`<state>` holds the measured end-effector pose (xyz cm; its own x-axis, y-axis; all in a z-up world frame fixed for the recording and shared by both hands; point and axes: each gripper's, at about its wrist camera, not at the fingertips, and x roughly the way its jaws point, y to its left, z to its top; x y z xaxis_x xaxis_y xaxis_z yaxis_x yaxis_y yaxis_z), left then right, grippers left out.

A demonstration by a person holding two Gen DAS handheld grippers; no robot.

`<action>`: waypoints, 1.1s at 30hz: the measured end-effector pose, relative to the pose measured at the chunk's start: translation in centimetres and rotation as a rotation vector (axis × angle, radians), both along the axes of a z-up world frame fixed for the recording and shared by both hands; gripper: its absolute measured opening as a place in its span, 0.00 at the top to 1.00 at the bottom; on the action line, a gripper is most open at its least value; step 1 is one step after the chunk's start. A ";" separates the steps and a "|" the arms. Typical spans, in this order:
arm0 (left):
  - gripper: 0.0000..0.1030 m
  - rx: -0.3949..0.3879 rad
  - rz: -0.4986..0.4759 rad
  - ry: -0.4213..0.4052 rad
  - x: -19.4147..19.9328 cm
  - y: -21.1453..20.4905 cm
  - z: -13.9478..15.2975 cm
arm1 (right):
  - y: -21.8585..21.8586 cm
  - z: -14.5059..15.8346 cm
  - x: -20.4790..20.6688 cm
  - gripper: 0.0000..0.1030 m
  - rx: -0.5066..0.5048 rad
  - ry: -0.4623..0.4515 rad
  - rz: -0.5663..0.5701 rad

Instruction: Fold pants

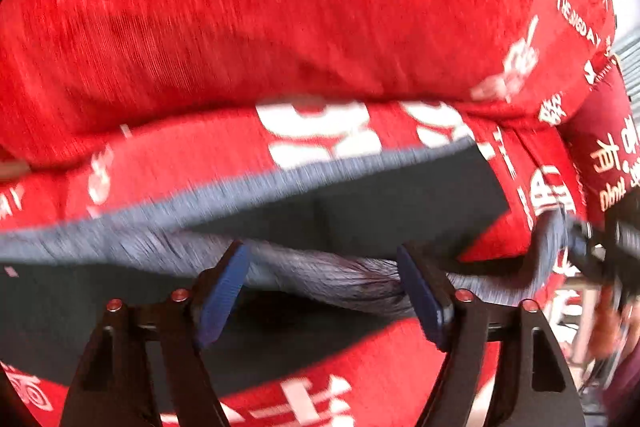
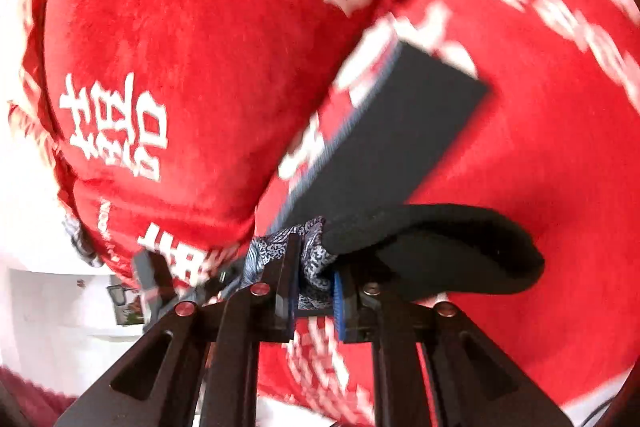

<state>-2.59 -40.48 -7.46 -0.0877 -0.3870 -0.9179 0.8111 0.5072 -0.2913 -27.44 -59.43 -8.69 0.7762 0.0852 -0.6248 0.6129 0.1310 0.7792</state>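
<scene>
We saw the pants [image 1: 360, 211], dark navy with a lighter grey-blue gathered waistband [image 1: 340, 279], lifted a little above a red blanket [image 1: 280, 27] printed with white characters, which filled nearly all of both views. In the left wrist view the waistband ran across the frame from left to right, and its bunched edge passed between the blue pads of the left gripper [image 1: 324, 291]; those jaws stood wide, one pad on each side of the gathered cloth, and the blur kept us from telling whether the pads pressed on it, so we took them as released around it. In the right wrist view the right gripper [image 2: 314, 287] had its jaws clenched on a wad of the patterned grey-blue waistband, the cloth squeezed tight between the two pads. From that pinch a flat dark panel of the pants [image 2: 400, 131] stretched up and away over the red blanket, and a black fold of the fabric [image 2: 460, 247] drooped to the right just beside the gripper. At the far right of the left wrist view we made out the other gripper [image 1: 600, 251], blurred, at the far end of the waistband. A white surface [image 2: 36, 219] showed past the blanket's left edge in the right wrist view.
</scene>
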 end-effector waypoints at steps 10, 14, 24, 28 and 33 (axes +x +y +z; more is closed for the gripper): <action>0.14 0.126 0.063 -0.135 2.2 2.3 -1.9 | -9.6 0.6 5.0 0.40 -0.178 0.203 0.015; 0.14 0.205 0.101 -0.139 1.8 3.3 -4.9 | -7.8 -0.6 2.3 0.40 -0.170 0.310 -0.010; 0.14 0.300 0.097 -0.151 0.5 4.0 -8.5 | -7.0 -7.5 -0.1 0.93 0.024 0.291 -0.140; 0.14 0.343 0.070 -0.153 -0.2 4.4 -8.9 | -5.6 -8.0 -1.1 0.89 0.026 0.372 -0.098; 0.14 0.260 0.084 -0.221 1.5 3.9 -6.1 | -5.3 -3.0 -0.5 0.77 -0.150 0.455 -0.059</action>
<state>-1.06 -36.61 -13.52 0.1461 -0.1353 -0.9800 0.7925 0.6089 0.0341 -27.94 -64.76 -11.74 0.4223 -0.0676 -0.9039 0.8968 0.1760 0.4058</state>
